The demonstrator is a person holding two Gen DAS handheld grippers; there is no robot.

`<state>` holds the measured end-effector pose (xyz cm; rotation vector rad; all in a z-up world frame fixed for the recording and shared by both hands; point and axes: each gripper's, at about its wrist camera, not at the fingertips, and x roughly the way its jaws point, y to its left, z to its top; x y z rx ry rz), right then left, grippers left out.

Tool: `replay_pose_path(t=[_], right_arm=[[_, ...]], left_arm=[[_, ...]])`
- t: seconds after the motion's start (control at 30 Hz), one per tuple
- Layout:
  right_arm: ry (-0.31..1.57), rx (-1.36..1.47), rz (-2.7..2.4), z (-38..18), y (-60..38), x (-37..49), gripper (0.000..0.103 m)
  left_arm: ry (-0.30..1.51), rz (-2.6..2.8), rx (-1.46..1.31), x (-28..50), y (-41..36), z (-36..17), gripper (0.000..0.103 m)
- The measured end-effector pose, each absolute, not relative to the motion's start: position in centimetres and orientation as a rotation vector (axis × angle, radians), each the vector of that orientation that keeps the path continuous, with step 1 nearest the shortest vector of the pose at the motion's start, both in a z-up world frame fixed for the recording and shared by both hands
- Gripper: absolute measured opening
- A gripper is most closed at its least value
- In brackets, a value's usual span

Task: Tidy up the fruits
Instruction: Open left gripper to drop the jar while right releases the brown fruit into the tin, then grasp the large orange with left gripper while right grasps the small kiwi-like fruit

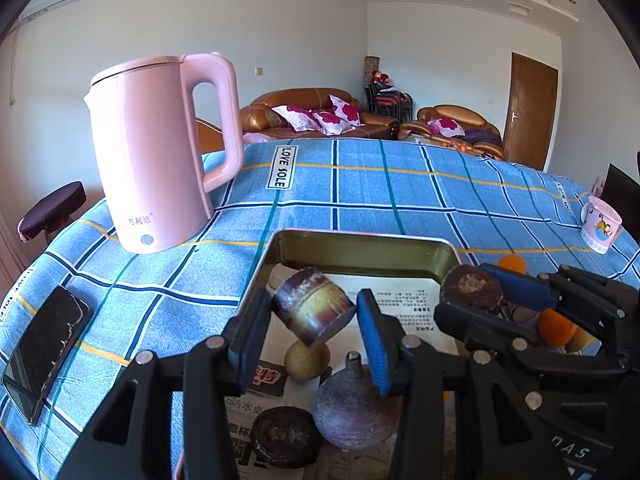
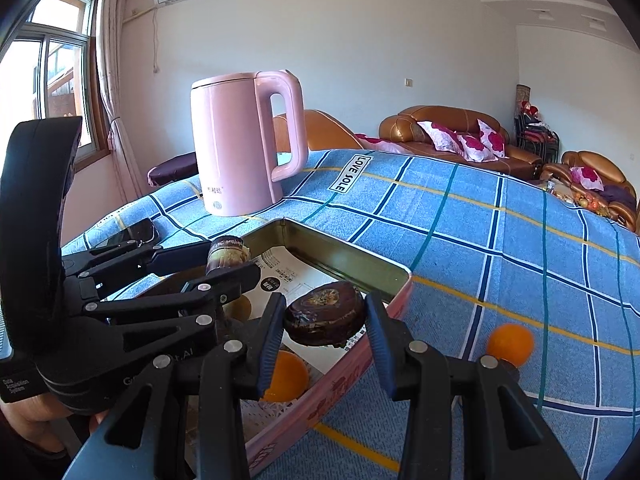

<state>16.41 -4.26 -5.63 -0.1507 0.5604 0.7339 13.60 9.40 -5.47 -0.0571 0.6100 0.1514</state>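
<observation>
We judge that we are mid-placement: both grippers carry a piece over the shallow rectangular metal tin [image 1: 362,246], pink on its outer wall and brass-toned inside, which sits on the blue plaid tablecloth [image 1: 400,184].

Our left gripper [image 1: 314,330] pinches a short cylindrical cut of sugarcane with a purple-brown rind and yellowish band [image 1: 314,310], tilted, held above the tin's printed paper lining. Our right gripper [image 2: 325,332] is pressed onto a flatter dark brown disc-like sugarcane piece with a rough cut face [image 2: 325,314], hanging over the tin's near wall.

Inside the tin already lie a small smooth yellow-green pear-like fruit [image 1: 306,360], a round dull-purple fruit with a stubby stem [image 1: 354,412], another dark wrinkled disc piece [image 1: 286,436] and a glossy orange citrus [image 2: 286,376]. A second orange citrus fruit [image 2: 510,344] lies on the cloth outside the tin, just beside its wall.

The next move, as we read it, calls for lowering each piece into a bare patch of the lining and spreading the fingers gently; the cylinder may roll once freed, so it wants setting down on a flat end. The loose orange probably remains to be gathered.

A tall glossy pink plastic kettle [image 1: 160,152] stands well apart at the back.
</observation>
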Motion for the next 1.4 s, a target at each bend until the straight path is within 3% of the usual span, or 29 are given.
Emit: replay_pose_path(t=[0.1, 0.23, 0.37, 0.5, 0.83, 1.27, 1.4], right_arm=[[0.565, -0.146, 0.721, -5.7, -4.3, 16.6, 0.047], [0.563, -0.117, 0.703, -5.6, -4.9, 16.8, 0.058], [0.507, -0.104, 0.676, -5.1, -5.8, 15.9, 0.065], [0.466, -0.164, 0.613, -4.6, -8.0, 14.6, 0.065], [0.523, -0.083, 0.409, -4.6, -20.5, 13.9, 0.07], [0.68, -0.122, 0.507, -6.7, -19.5, 14.7, 0.069], [0.723, -0.131, 0.53, -7.2, -19.1, 15.1, 0.059]], left_arm=[[0.601, 0.155, -0.063, 13.4, 9.5, -5.4, 0.049], [0.576, 0.175, -0.083, 12.9, 9.9, -5.2, 0.068], [0.532, 0.165, -0.085, 11.6, 9.4, -4.7, 0.08], [0.489, 0.154, -0.08, 10.3, 8.2, -3.8, 0.089], [0.487, 0.057, -0.059, 9.8, 2.8, -3.7, 0.091], [0.532, -0.004, -0.008, 10.9, -1.2, -4.1, 0.091], [0.537, -0.011, -0.002, 11.2, -1.5, -4.2, 0.091]])
